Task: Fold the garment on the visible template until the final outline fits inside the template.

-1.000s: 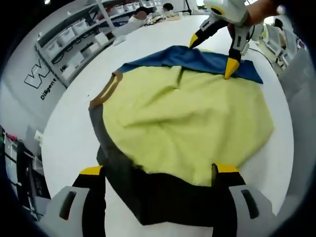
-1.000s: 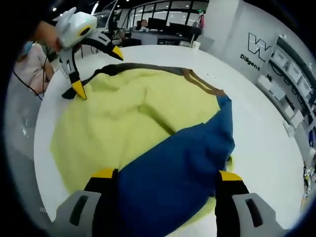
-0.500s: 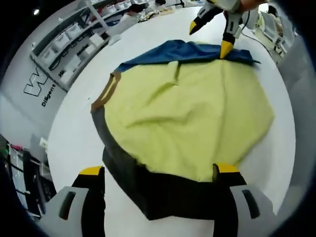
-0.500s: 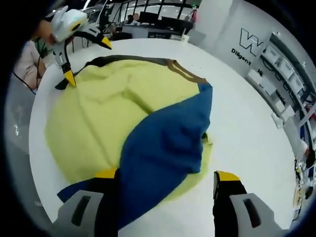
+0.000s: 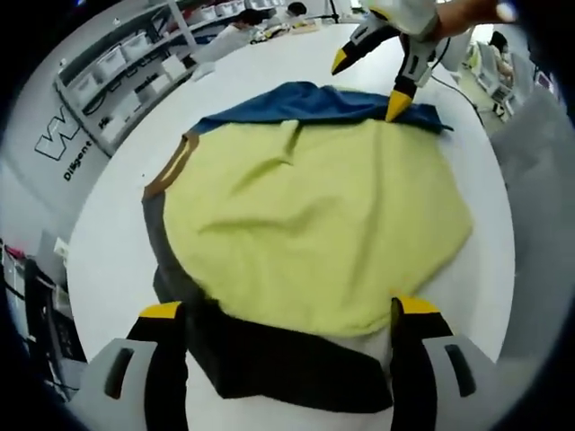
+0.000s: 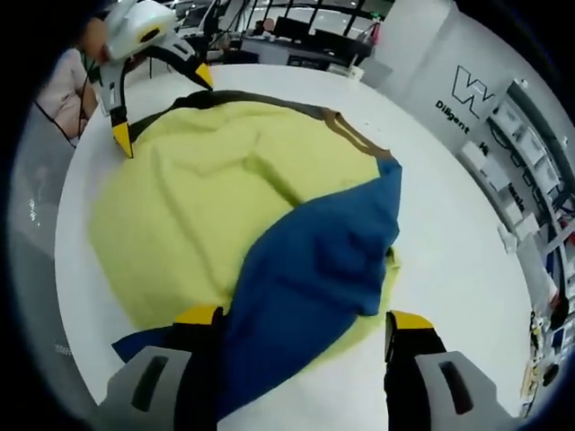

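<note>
Whereas the blue sleeve lay farther over the front a second ago, the yellow-green, blue and dark-grey fabric garment (image 5: 314, 215) now spreads flatter on the white round surface (image 5: 108, 242), collar pointing sideways between the spread left hand-held gripper (image 5: 283, 319) and spread right hand-held gripper (image 6: 301, 323).

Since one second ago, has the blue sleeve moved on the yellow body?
Yes. In the right gripper view the blue sleeve now lies further over the yellow body, its tail reaching past the body's near edge.
</note>
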Action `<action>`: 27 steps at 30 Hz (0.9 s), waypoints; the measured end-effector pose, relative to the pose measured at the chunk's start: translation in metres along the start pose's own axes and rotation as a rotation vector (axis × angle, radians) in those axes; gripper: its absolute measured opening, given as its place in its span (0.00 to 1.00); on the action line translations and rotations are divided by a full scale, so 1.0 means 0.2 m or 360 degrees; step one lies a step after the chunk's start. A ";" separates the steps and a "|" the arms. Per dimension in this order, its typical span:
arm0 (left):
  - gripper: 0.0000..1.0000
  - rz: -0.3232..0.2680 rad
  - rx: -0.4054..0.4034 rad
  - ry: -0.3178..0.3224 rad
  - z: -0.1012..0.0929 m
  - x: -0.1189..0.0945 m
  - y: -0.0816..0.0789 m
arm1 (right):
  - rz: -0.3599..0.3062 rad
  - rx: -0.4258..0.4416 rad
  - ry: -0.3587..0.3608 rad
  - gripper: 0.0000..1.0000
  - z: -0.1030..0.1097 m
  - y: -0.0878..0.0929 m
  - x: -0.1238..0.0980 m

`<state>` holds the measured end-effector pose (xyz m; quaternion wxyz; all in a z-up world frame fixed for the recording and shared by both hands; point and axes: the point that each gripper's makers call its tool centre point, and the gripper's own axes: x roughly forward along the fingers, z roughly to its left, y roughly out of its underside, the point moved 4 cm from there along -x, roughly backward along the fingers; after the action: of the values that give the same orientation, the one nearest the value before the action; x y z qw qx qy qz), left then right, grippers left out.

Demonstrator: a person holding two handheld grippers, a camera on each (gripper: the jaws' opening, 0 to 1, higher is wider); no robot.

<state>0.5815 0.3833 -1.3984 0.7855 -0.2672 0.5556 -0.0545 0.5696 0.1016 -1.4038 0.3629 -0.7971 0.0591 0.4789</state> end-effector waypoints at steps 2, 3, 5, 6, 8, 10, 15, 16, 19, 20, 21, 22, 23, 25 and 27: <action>0.93 0.0017 0.0000 -0.0011 0.01 0.00 0.00 | 0.0006 0.0011 0.0000 0.72 0.00 0.01 0.00; 0.94 0.0017 0.0025 -0.0015 0.01 0.00 0.00 | 0.0012 0.0018 -0.0006 0.73 0.00 0.01 -0.01; 0.95 0.0011 0.0072 -0.0015 0.02 -0.01 0.00 | 0.0020 0.0022 -0.0018 0.73 0.01 0.01 -0.01; 0.95 0.0011 0.0085 -0.0020 0.02 -0.01 0.00 | 0.0024 0.0015 -0.0029 0.73 0.02 0.01 -0.01; 0.94 0.0013 0.0103 -0.0022 0.03 -0.02 0.01 | 0.0022 0.0006 -0.0046 0.73 0.04 0.01 -0.01; 0.94 0.0023 0.0120 -0.0022 0.04 -0.02 0.03 | 0.0020 0.0003 -0.0073 0.72 0.08 0.00 -0.02; 0.95 0.0055 0.0127 -0.0043 0.09 -0.04 0.08 | -0.0004 -0.0040 -0.0111 0.72 0.16 -0.04 -0.01; 0.95 0.0065 0.0129 -0.0051 0.10 -0.05 0.09 | -0.0010 -0.0045 -0.0120 0.72 0.17 -0.05 -0.01; 0.95 0.0089 0.0141 -0.0072 0.13 -0.06 0.12 | -0.0028 -0.0054 -0.0135 0.72 0.21 -0.08 -0.01; 0.95 0.0098 0.0156 -0.0083 0.14 -0.07 0.12 | -0.0029 -0.0050 -0.0141 0.72 0.22 -0.09 0.00; 0.95 0.0103 0.0170 -0.0090 0.14 -0.07 0.12 | -0.0032 -0.0053 -0.0144 0.72 0.23 -0.09 0.00; 0.95 0.0110 0.0194 -0.0103 0.15 -0.07 0.12 | -0.0039 -0.0060 -0.0147 0.72 0.24 -0.10 0.00; 0.95 0.0117 0.0208 -0.0118 0.16 -0.08 0.12 | -0.0041 -0.0058 -0.0149 0.72 0.25 -0.11 0.00; 0.94 0.0131 0.0210 -0.0125 0.16 -0.08 0.12 | -0.0044 -0.0062 -0.0135 0.72 0.25 -0.11 0.00; 0.91 0.0155 0.0190 -0.0131 0.14 -0.08 0.11 | -0.0068 -0.0078 -0.0125 0.72 0.26 -0.12 -0.01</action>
<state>0.5959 0.4195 -1.3884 0.8238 -0.1946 0.5310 -0.0384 0.5406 0.1518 -1.4038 0.3555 -0.7875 0.0160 0.5032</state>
